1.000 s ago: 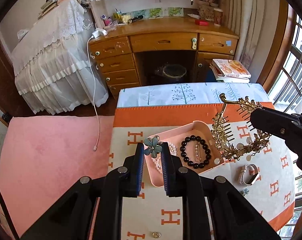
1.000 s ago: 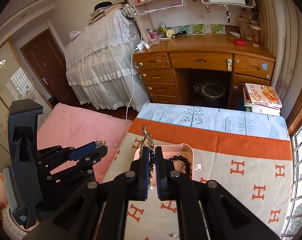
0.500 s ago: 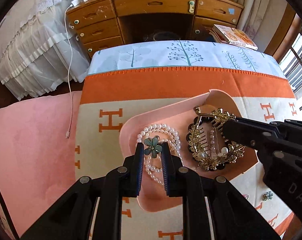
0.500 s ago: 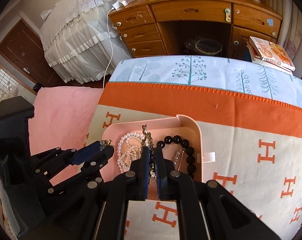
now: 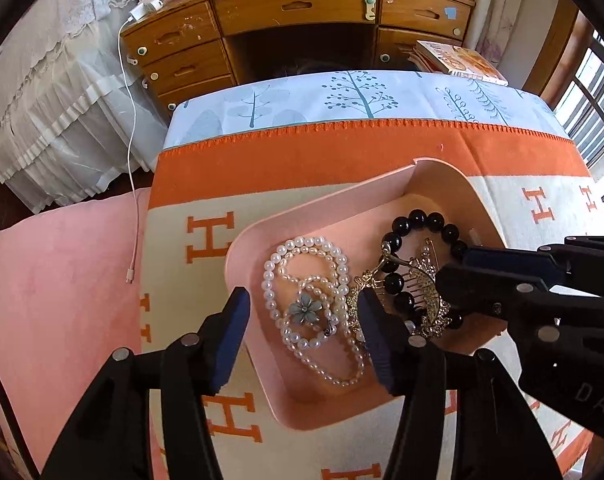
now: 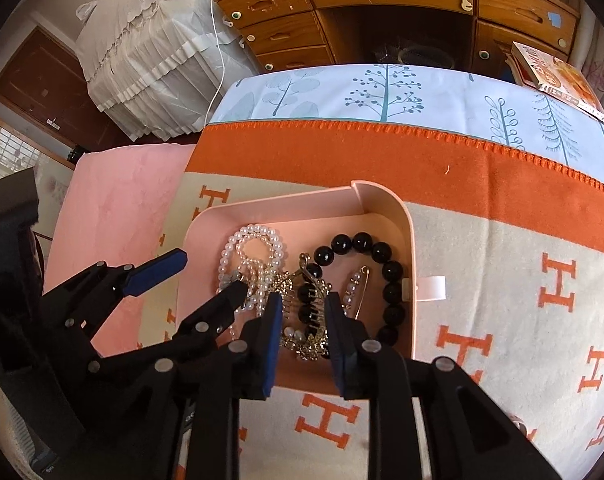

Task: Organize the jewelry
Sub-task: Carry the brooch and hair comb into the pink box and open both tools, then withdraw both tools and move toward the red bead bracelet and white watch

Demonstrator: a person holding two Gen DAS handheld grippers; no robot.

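- The pink tray (image 5: 261, 232) sits on the orange-and-cream blanket (image 5: 205, 168) that covers the surface, and all the jewelry I can make out lies inside it.
- The left tongs (image 5: 302, 320) have just been opening; their jaws now stand apart over the near left part of the tray, with one finger outside the tray's left wall and the other inside.
- Between those jaws the flower hair clip (image 5: 305, 309) lies free on the pearl necklace (image 5: 302, 248), touched by neither pad.
- The right tongs (image 6: 302, 316) have just been opening too; there is a narrow gap between their jaws, down in the tray.
- The gold hair comb (image 6: 308, 312) lies in that gap across the black bead bracelet (image 6: 382, 252); the pads do not seem to press it.
- A small pearl pin (image 6: 356, 284) lies inside the bracelet's ring, just right of the comb.
- Beyond the surface stands a wooden desk (image 5: 293, 4) with drawers.
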